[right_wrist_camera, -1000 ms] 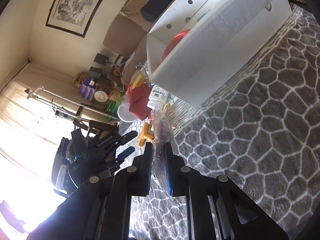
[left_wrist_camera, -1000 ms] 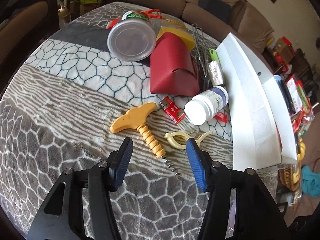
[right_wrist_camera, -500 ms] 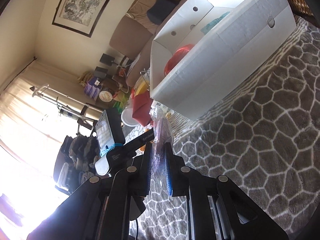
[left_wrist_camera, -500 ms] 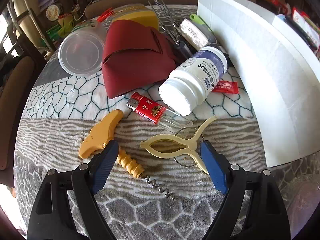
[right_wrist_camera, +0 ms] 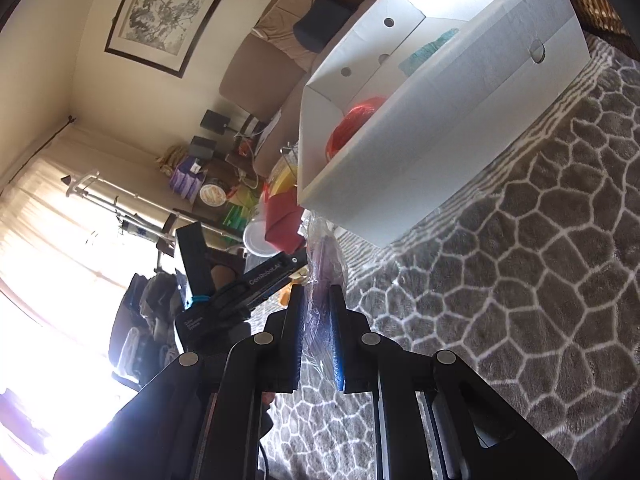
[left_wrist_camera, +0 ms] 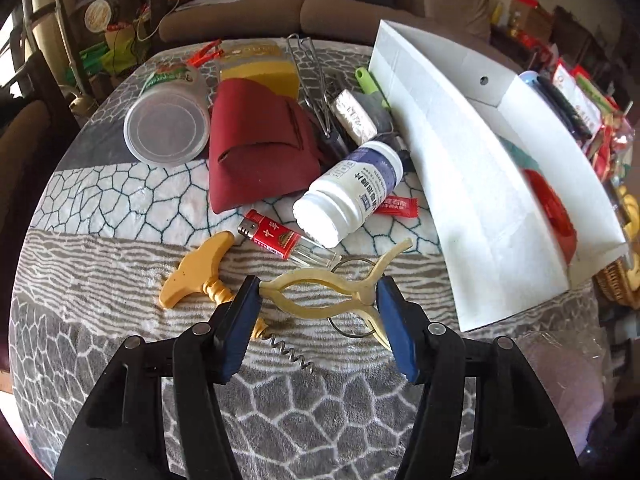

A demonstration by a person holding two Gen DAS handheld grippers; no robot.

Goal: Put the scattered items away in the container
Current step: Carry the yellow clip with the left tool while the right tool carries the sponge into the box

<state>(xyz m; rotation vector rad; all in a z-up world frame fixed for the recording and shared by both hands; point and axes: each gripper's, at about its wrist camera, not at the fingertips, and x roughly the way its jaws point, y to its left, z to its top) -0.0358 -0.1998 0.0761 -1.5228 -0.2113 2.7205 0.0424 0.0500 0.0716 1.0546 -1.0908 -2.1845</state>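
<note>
My left gripper (left_wrist_camera: 318,300) is open, its blue pads on either side of a cream plastic clip (left_wrist_camera: 332,294) with a metal ring, lying on the patterned cloth. A yellow-handled corkscrew (left_wrist_camera: 208,276) lies just left of it. A red lighter (left_wrist_camera: 274,236) and a white pill bottle (left_wrist_camera: 352,194) lie beyond. The white box (left_wrist_camera: 472,184) stands to the right with a red item (left_wrist_camera: 554,216) inside. My right gripper (right_wrist_camera: 318,300) is shut on a clear plastic wrapper (right_wrist_camera: 322,264), held above the cloth in front of the white box (right_wrist_camera: 448,120).
A dark red pouch (left_wrist_camera: 260,152), a clear lidded tub (left_wrist_camera: 166,130), a yellow sponge (left_wrist_camera: 260,70), metal tongs (left_wrist_camera: 310,80), a foil packet (left_wrist_camera: 354,116) and a red sachet (left_wrist_camera: 394,206) lie farther back. A sofa stands behind the table. The left gripper's body (right_wrist_camera: 240,284) shows in the right wrist view.
My left gripper has moved forward and lower so its pads now flank the cream clip. My right gripper has lifted slightly toward the box with the wrapper held.
</note>
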